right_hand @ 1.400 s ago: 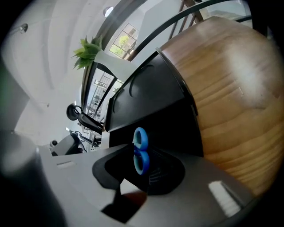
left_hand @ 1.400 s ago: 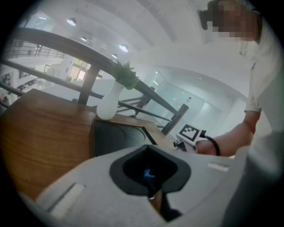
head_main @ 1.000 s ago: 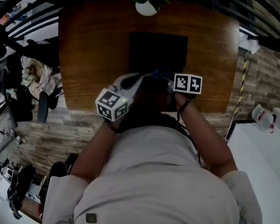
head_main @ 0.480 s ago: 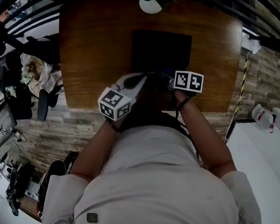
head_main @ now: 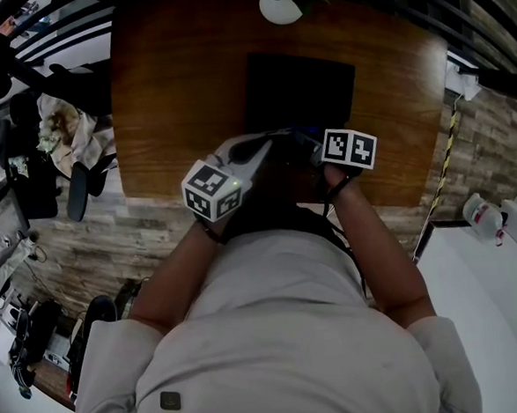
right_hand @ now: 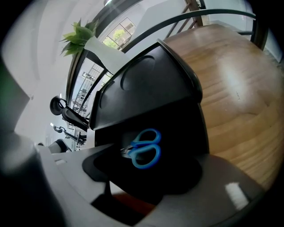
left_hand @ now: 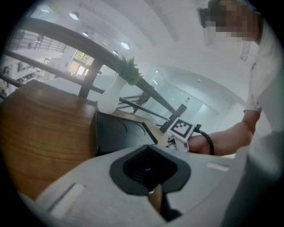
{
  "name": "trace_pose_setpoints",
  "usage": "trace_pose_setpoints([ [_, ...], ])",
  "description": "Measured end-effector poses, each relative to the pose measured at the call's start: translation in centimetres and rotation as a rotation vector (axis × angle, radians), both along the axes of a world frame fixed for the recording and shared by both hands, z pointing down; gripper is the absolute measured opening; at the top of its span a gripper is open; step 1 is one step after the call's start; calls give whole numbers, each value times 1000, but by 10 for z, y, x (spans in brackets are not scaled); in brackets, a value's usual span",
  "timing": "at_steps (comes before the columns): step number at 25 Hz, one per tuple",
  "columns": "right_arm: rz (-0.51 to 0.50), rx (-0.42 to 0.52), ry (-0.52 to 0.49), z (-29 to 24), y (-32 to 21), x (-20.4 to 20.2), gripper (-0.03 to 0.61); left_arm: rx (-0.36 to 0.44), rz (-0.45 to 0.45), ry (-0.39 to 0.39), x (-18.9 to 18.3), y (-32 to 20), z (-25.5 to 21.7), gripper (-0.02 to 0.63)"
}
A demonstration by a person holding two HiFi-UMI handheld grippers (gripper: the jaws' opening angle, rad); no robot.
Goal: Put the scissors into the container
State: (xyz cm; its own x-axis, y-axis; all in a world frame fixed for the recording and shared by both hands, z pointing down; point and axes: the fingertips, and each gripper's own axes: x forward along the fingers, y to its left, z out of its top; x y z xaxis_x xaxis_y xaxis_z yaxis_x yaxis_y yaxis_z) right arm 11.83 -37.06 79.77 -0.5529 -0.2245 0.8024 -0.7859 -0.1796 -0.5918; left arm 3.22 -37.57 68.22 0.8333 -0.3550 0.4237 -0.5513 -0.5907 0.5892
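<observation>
Opening above the black container (right_hand: 148, 86), the right hand-held gripper (right_hand: 146, 175) has just spread its jaws wide, and they press on nothing. The blue-handled scissors (right_hand: 144, 149) lie free inside the container, beyond the jaw tips. The left hand-held gripper (left_hand: 155, 197), jaws together and empty, is held just beside the container at the near edge of the wooden table (right_hand: 230, 88). Likely hazards: a jaw tip drawn back too low may hook a handle loop and drag the scissors out again; a knock against the container's wall may slide it across the smooth table.
</observation>
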Motion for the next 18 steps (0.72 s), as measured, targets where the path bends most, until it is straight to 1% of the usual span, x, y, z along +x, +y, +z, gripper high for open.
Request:
trace_pose_setpoints([
  [8, 2, 14, 1, -8, 6, 3, 291, 16, 3, 10, 6, 2, -9, 3],
  [10, -1, 24, 5, -11, 6, 3, 301, 18, 2, 10, 6, 4, -11, 3],
  [18, -17, 73, 4, -32, 15, 7, 301, 49, -6, 9, 12, 18, -28, 3],
])
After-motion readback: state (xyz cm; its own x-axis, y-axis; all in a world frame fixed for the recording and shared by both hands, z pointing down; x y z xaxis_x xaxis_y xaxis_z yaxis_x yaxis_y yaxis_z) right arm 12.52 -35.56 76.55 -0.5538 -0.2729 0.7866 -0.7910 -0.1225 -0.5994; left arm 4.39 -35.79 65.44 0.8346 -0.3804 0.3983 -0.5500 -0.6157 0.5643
